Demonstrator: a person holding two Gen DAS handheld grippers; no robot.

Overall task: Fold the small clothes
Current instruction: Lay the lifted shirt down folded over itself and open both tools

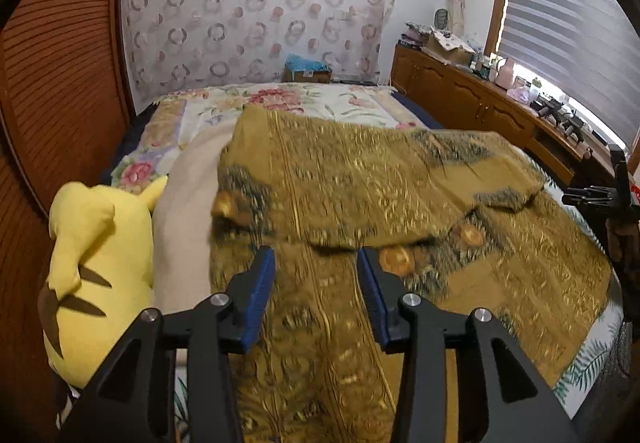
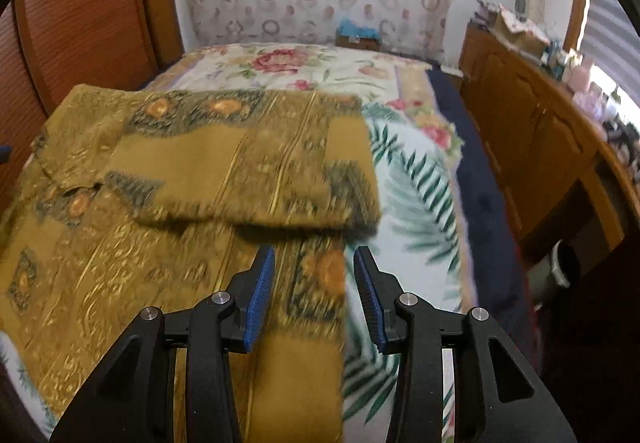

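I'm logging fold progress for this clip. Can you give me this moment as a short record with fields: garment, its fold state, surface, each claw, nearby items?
garment: mustard patterned shirt
fold state: one part already folded over the rest; lower part lies flat
surface: bed with a floral and leaf-print cover
left claw: open, empty, over the shirt
right claw: open, empty, over the shirt's right edge
nearby: yellow plush toy left of the shirt; wooden cabinet right of the bed
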